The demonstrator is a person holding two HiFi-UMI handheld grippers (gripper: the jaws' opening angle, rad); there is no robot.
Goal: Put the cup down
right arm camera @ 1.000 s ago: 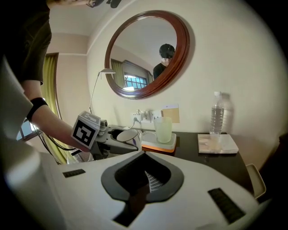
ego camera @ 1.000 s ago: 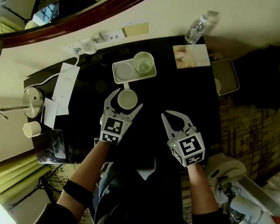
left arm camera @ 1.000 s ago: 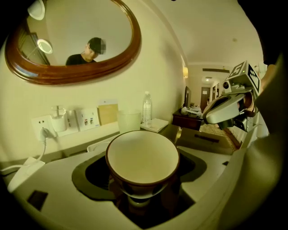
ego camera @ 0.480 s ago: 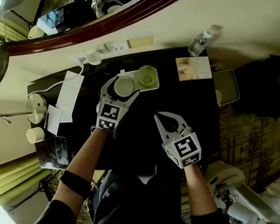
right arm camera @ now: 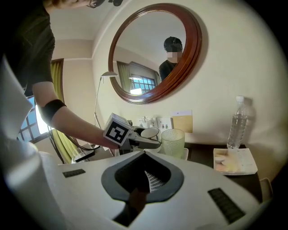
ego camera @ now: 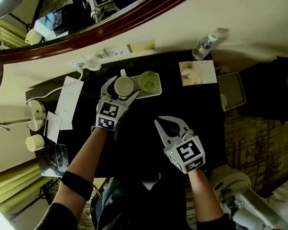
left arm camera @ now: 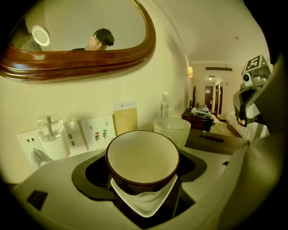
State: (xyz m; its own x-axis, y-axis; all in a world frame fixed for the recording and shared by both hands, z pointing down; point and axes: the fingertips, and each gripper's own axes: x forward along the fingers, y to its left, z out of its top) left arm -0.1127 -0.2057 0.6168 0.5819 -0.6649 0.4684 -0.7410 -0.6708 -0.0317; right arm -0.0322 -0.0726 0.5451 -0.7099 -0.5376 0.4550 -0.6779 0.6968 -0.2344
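**Q:** Where is the brown ceramic cup [left arm camera: 142, 158] with the white inside?

**A:** I hold it in the left gripper [ego camera: 122, 84], whose jaws stand wide and press on its sides. It is upright over the left half of the white rectangular tray [ego camera: 156, 91], just beside the pale green dimpled glass [ego camera: 149, 80] on the tray's right half. I cannot tell whether its base touches the tray.

**Q:** And the right gripper [ego camera: 159, 122]?

**A:** Its jaws are closed together on nothing. It hangs above the dark bench [ego camera: 143, 117], on the tray's near side, apart from the tray.
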